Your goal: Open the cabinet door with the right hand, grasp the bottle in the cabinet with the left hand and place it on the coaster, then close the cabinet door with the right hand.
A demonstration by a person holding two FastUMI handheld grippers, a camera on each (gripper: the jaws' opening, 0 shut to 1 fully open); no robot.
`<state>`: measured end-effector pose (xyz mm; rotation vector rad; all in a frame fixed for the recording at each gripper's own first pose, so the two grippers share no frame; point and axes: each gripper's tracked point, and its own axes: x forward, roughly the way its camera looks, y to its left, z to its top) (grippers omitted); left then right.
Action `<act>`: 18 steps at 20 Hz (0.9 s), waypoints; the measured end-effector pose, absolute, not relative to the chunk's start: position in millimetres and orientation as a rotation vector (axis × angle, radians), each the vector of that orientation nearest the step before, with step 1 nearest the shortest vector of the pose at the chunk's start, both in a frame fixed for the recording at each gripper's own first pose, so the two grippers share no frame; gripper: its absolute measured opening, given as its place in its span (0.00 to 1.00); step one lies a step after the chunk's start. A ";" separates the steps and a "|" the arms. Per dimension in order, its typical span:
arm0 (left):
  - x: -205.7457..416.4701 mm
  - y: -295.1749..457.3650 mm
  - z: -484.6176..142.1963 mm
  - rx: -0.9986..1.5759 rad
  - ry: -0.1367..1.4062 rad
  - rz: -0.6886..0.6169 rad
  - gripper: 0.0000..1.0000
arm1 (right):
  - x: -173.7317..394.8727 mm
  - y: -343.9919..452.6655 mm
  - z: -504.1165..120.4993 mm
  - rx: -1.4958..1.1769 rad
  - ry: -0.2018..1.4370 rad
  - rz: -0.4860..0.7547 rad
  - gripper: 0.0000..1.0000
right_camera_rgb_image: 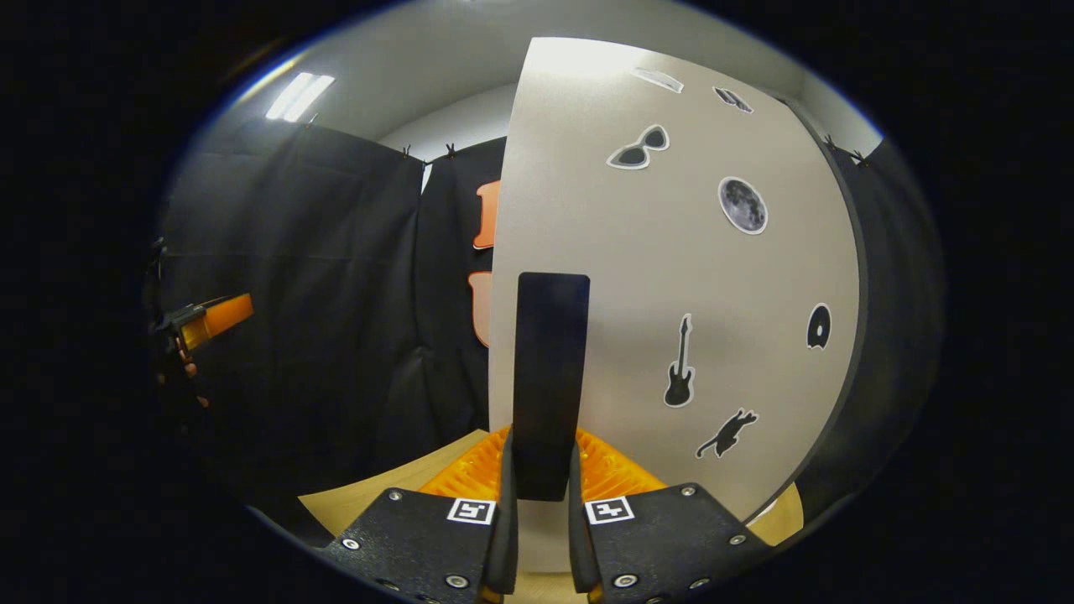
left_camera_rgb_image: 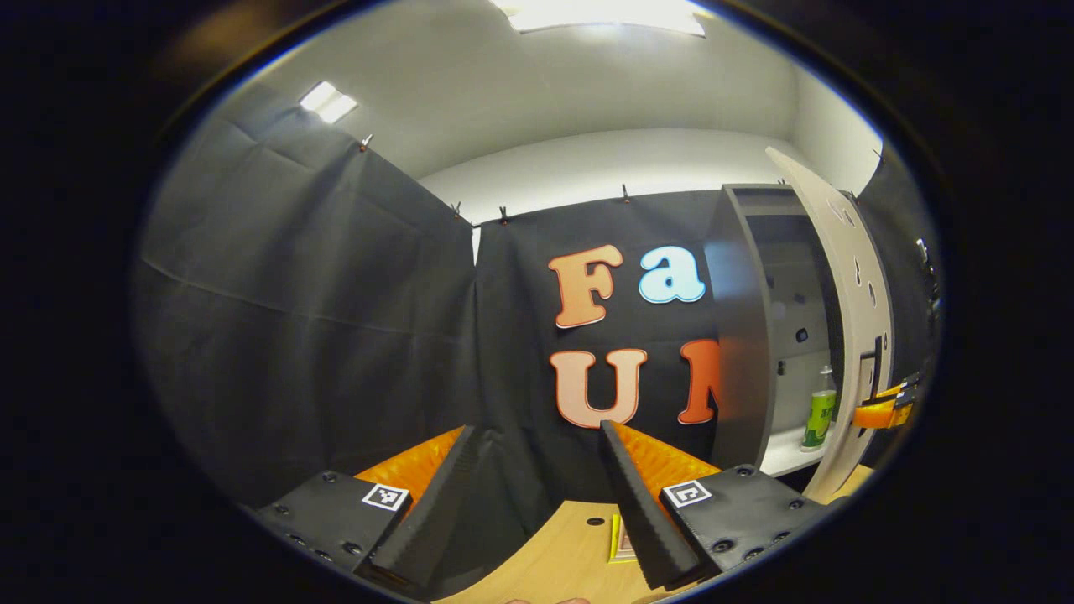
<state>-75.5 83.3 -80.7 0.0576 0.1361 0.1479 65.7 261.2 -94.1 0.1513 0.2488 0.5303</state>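
- While gripping the tall black rectangular door handle [right_camera_rgb_image: 550,369], sat low in the right gripper view as the right gripper [right_camera_rgb_image: 541,470], jaws drawn nearly together with both fingers pressed against the handle's lower end.
- Showed again in the left gripper view, small and far off at the right edge, against the door's outer face near the handle.
- Stood swung wide open as the pale grey cabinet door [right_camera_rgb_image: 671,277], dotted with stickers: sunglasses, a moon, a guitar, a cat, a record.
- Appeared edge-on in the left gripper view, the same door [left_camera_rgb_image: 852,335] angled outward from the dark grey upright cabinet [left_camera_rgb_image: 742,335].
- Rested upright on the white cabinet shelf [left_camera_rgb_image: 784,457], near its front, as the small bottle with a green label and pale cap [left_camera_rgb_image: 821,411], untouched, well apart from both grippers.
- Hovered over the light wooden tabletop [left_camera_rgb_image: 554,554] as the left gripper [left_camera_rgb_image: 537,482], jaws spread wide, nothing between the fingers, aimed at the black cloth wall left of the cabinet.
- Lay flat on the tabletop just beyond the left gripper's right finger as a small yellow-edged square [left_camera_rgb_image: 621,541], partly hidden; could not tell whether it was the coaster.
- Glimpsed at the far left of the right gripper view as the left gripper, held by a hand [right_camera_rgb_image: 180,369], well apart from the door.
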 end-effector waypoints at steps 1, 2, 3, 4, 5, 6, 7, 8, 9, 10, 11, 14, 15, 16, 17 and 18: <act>-73.3 77.2 -84.1 0.053 0.143 0.137 0.96 | 62.0 258.3 -92.0 0.155 0.238 0.537 0.25; -70.7 72.3 -84.5 0.049 0.144 0.127 0.93 | 58.9 255.8 -90.6 0.160 0.230 0.543 0.25; -68.1 67.1 -84.8 0.049 0.144 0.120 0.93 | 56.4 253.5 -89.4 0.164 0.221 0.548 0.25; -66.6 61.6 -85.7 0.049 0.141 0.112 0.93 | 54.6 250.8 -88.8 0.167 0.210 0.553 0.25; -64.3 56.3 -86.6 0.047 0.141 0.103 0.93 | 52.3 247.7 -87.8 0.170 0.201 0.556 0.25; -63.2 50.0 -88.5 0.047 0.142 0.093 0.93 | 49.3 243.8 -87.2 0.172 0.192 0.556 0.25; -61.3 43.8 -90.5 0.046 0.144 0.083 0.93 | 47.6 240.4 -85.6 0.173 0.182 0.556 0.25; -59.9 35.9 -92.4 0.044 0.146 0.070 0.93 | 45.6 236.3 -84.8 0.176 0.174 0.552 0.25; -57.3 28.0 -93.4 0.041 0.147 0.058 0.93 | 44.0 232.6 -84.5 0.178 0.163 0.548 0.25; -54.7 20.2 -95.8 0.037 0.148 0.044 0.93 | 42.5 228.0 -83.6 0.180 0.149 0.543 0.25; -51.8 10.2 -98.2 0.030 0.148 0.029 0.93 | 41.2 223.6 -82.8 0.188 0.139 0.536 0.25; -45.4 -17.2 -105.7 0.006 0.152 -0.024 0.94 | 40.3 212.7 -83.1 0.196 0.121 0.495 0.25; -43.6 -27.7 -107.3 -0.001 0.150 -0.041 0.94 | 39.8 207.0 -82.2 0.196 0.117 0.476 0.25; -40.8 -38.3 -109.4 -0.009 0.148 -0.060 0.96 | 40.6 202.2 -82.5 0.190 0.113 0.456 0.25; -39.5 -48.9 -110.7 -0.015 0.147 -0.078 0.94 | 41.2 194.8 -82.9 0.194 0.108 0.437 0.25; -37.9 -60.0 -113.3 -0.023 0.145 -0.097 0.94 | 41.4 189.0 -83.5 0.203 0.105 0.422 0.24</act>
